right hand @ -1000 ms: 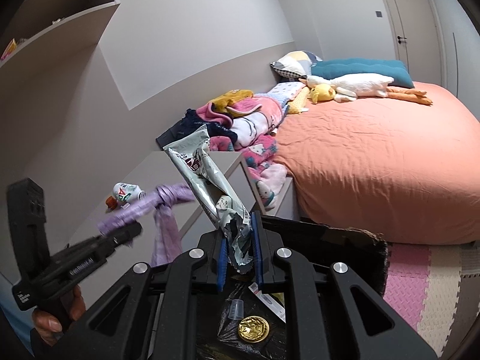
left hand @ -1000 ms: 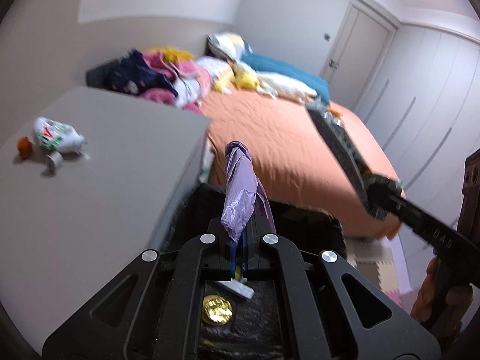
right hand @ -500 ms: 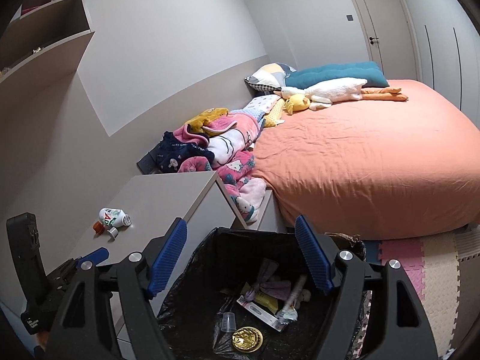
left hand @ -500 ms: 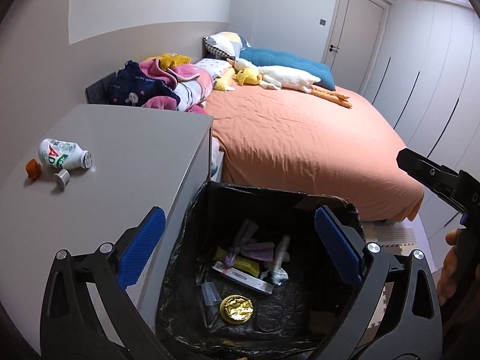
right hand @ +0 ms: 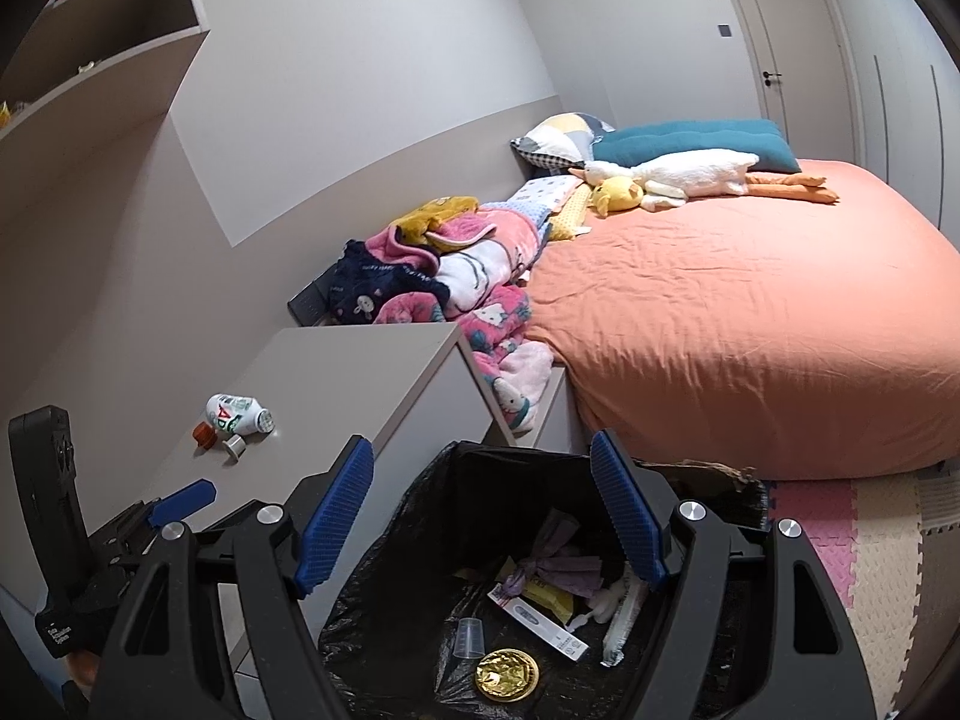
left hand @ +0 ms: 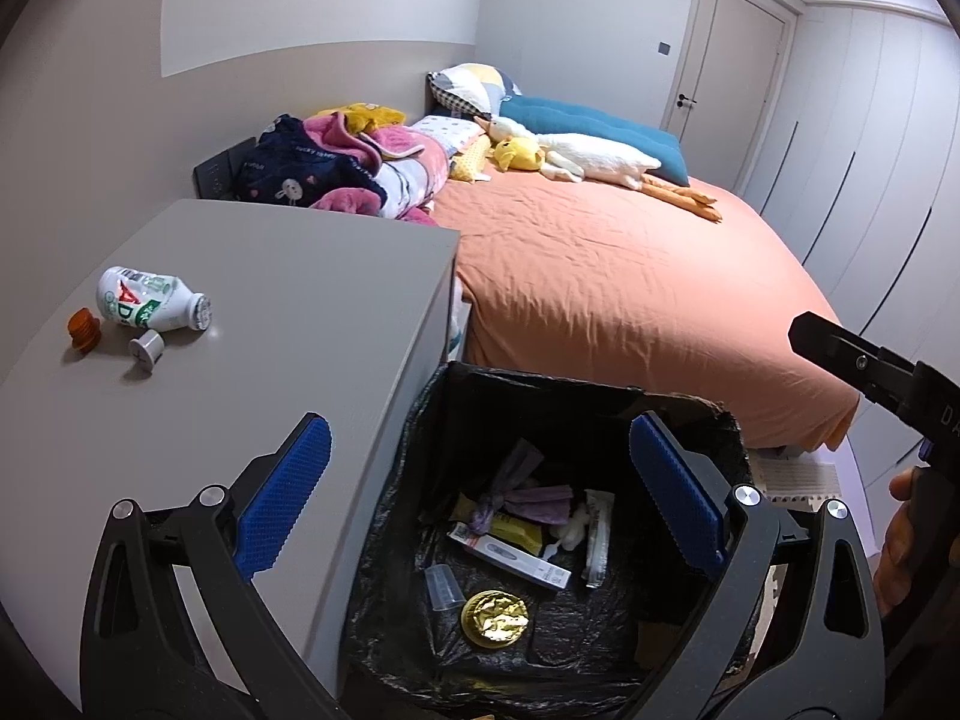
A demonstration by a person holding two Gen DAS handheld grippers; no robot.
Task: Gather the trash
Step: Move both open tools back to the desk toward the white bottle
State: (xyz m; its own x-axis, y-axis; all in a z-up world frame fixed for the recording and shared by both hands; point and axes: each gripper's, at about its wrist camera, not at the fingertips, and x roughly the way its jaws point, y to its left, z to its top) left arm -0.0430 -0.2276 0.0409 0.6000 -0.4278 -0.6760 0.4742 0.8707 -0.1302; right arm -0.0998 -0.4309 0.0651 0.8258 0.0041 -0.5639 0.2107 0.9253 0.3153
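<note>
A bin with a black liner (left hand: 432,414) (right hand: 420,498) stands beside a grey cabinet (left hand: 270,360) (right hand: 360,378). Inside lie a purple wrapper (left hand: 528,495) (right hand: 558,564), a silver packet (left hand: 597,528), a white box (left hand: 510,555), a clear cup (left hand: 441,585) and a gold foil disc (left hand: 495,627) (right hand: 507,675). On the cabinet lie a white bottle (left hand: 150,306) (right hand: 237,413), an orange cap (left hand: 83,329) and a small grey cap (left hand: 147,348). My left gripper (left hand: 480,498) and right gripper (right hand: 483,516) hang open and empty above the bin.
A bed with an orange sheet (left hand: 630,288) (right hand: 750,312) lies behind the bin, with heaped clothes (left hand: 342,168), pillows and a plush goose (left hand: 588,156). Foam floor mats (right hand: 864,540) lie to the right. Wardrobe doors (left hand: 870,150) line the far right wall.
One second ago the left gripper held the purple wrapper and the right the silver packet. Both have opened; both items now lie in the bin.
</note>
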